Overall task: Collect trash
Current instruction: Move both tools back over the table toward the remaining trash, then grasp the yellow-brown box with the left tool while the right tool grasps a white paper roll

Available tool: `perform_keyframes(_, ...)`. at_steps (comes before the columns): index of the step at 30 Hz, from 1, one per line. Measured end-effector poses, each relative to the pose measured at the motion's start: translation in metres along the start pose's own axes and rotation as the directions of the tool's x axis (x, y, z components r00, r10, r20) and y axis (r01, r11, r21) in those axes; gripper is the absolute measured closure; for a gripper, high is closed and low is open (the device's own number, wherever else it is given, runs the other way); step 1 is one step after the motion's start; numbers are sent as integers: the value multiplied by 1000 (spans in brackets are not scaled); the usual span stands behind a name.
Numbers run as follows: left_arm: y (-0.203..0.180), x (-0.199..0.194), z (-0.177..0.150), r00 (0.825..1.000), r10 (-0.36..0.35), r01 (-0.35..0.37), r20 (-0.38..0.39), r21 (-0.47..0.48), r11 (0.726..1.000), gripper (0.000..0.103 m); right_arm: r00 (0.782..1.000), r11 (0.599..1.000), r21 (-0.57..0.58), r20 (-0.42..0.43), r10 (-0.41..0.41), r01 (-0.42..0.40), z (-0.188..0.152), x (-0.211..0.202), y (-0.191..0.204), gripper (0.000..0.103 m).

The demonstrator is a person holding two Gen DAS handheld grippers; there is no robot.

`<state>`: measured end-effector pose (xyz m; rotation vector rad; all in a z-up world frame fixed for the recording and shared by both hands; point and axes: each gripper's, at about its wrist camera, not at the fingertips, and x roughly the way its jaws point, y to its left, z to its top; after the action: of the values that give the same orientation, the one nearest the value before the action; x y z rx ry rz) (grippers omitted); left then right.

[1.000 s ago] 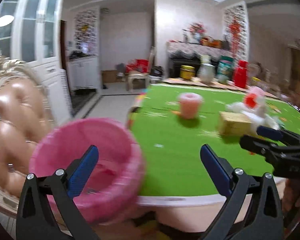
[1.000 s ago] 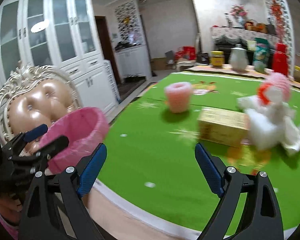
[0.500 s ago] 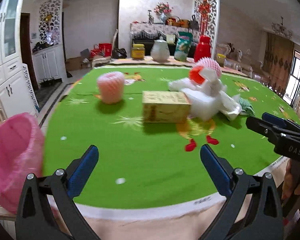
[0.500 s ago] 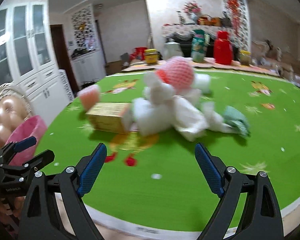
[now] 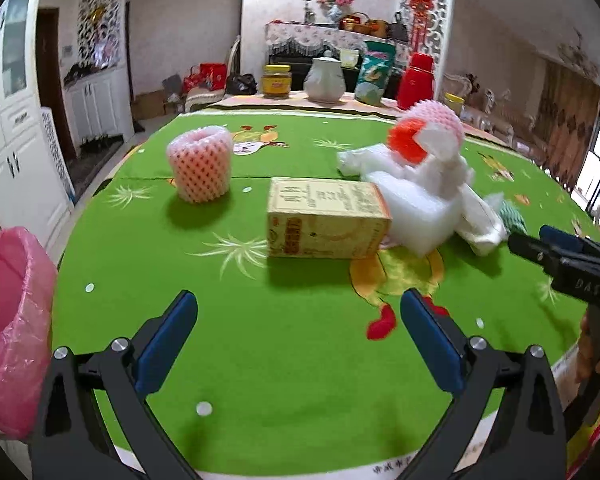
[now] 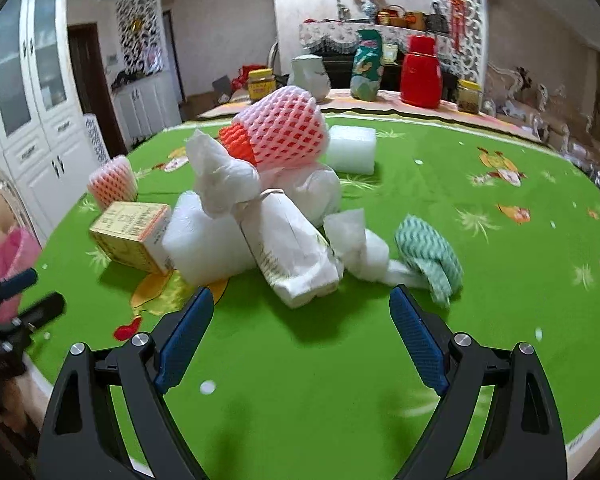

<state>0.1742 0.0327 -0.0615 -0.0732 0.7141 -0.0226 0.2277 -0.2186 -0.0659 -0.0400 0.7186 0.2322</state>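
**Both grippers now face the trash pile**

Swung away from the pink-lined bin (image 5: 14,328), which has slid to the left edge of the left wrist view, both cameras now look across the green tablecloth (image 5: 300,352). The left gripper (image 5: 299,338) hangs released and empty, with the yellow carton (image 5: 326,220) lying ahead of its tips. The right gripper (image 6: 301,334) is likewise spread wide, holding nothing; the white paper packet (image 6: 296,252) lies just beyond its fingers, touching a foam block (image 6: 206,244), crumpled tissue (image 6: 224,176) and a green-patterned cloth (image 6: 430,256). A pink foam net (image 6: 286,128) tops the heap. The bin is cut off by the frame. Print on the carton is too blurred to read.
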Motion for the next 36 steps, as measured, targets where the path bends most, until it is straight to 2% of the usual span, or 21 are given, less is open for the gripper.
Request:
perform_keyframes(6,9,15,0,999,7,-8,-46,-17,1000,4,998,998,-61,-49,-29,26,10,37,4,18)
perform_keyframes(14,13,23,12,998,-4,1,-61,-60,998,5,996,997,-72,-89,5,-11,22,66,10,19)
perform_keyframes(16,15,22,15,998,-4,-1,-60,-79,997,5,996,998,-66,-86,3,-9,23,67,8,25)
perform_keyframes(18,15,23,17,998,2,-7,-55,-97,995,5,997,998,-55,-79,-6,2,23,65,6,43)
perform_keyframes(19,13,22,18,999,3,-8,-52,-108,994,5,998,999,-51,-70,-7,4,23,63,5,46)
perform_keyframes(21,12,23,19,999,-1,-6,-50,-140,990,5,999,999,-38,-44,-3,1,23,58,3,62)
perform_keyframes(25,10,28,23,999,-11,1,-48,-220,975,5,1000,1000,18,14,-3,3,23,48,-7,64)
perform_keyframes(26,9,30,24,998,-17,4,-53,-230,973,5,1000,999,32,21,3,-3,23,46,-10,77)
perform_keyframes(27,7,34,28,998,-24,8,-64,-239,971,5,1000,999,43,24,5,-6,23,45,-12,83)
perform_keyframes(30,-1,41,34,997,-3,-13,-71,-234,972,5,999,997,77,40,2,-5,24,43,-18,83)
perform_keyframes(34,-12,53,38,994,5,-30,-108,-237,971,5,999,995,93,21,33,-35,24,46,-23,83)
perform_keyframes(36,-20,57,39,994,33,-54,-102,-208,977,4,999,992,118,4,43,-43,23,49,-29,81)
